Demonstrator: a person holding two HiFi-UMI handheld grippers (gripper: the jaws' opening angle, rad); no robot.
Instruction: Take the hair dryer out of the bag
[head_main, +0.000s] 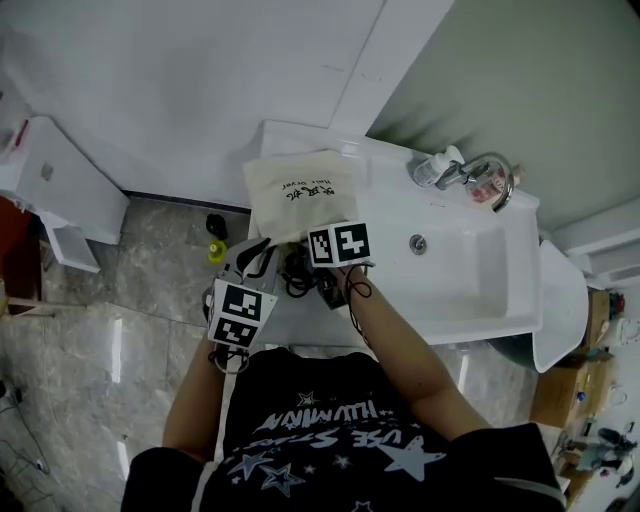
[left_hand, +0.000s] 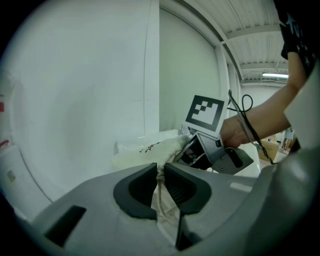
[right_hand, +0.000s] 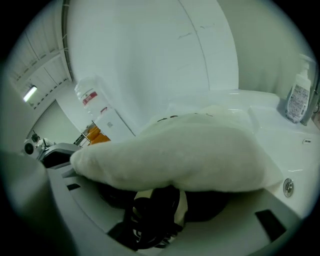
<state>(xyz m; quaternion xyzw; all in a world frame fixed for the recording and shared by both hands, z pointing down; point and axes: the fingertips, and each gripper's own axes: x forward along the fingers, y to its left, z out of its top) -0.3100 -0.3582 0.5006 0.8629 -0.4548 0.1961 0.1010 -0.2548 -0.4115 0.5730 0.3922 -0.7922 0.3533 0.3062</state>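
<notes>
A cream cloth bag (head_main: 300, 190) with dark print lies on the white counter left of the sink. My left gripper (left_hand: 159, 176) is shut on a fold of the bag's fabric (left_hand: 165, 200) at its near edge and holds it up. Under that lifted edge of the bag (right_hand: 190, 152), my right gripper (right_hand: 162, 200) reaches in, its jaws wide open. Between them lies a black coiled cord with a dark body (right_hand: 150, 220), apparently the hair dryer, and the pads are not pressing on it. From the head view only black cord (head_main: 296, 283) shows below the bag.
The white sink basin (head_main: 470, 280) with its drain (head_main: 418, 243) lies to the right. A chrome faucet (head_main: 490, 175) and a soap bottle (head_main: 432, 170) stand behind it. A white wall rises behind the counter. A yellow-and-black object (head_main: 215, 245) sits on the grey floor at left.
</notes>
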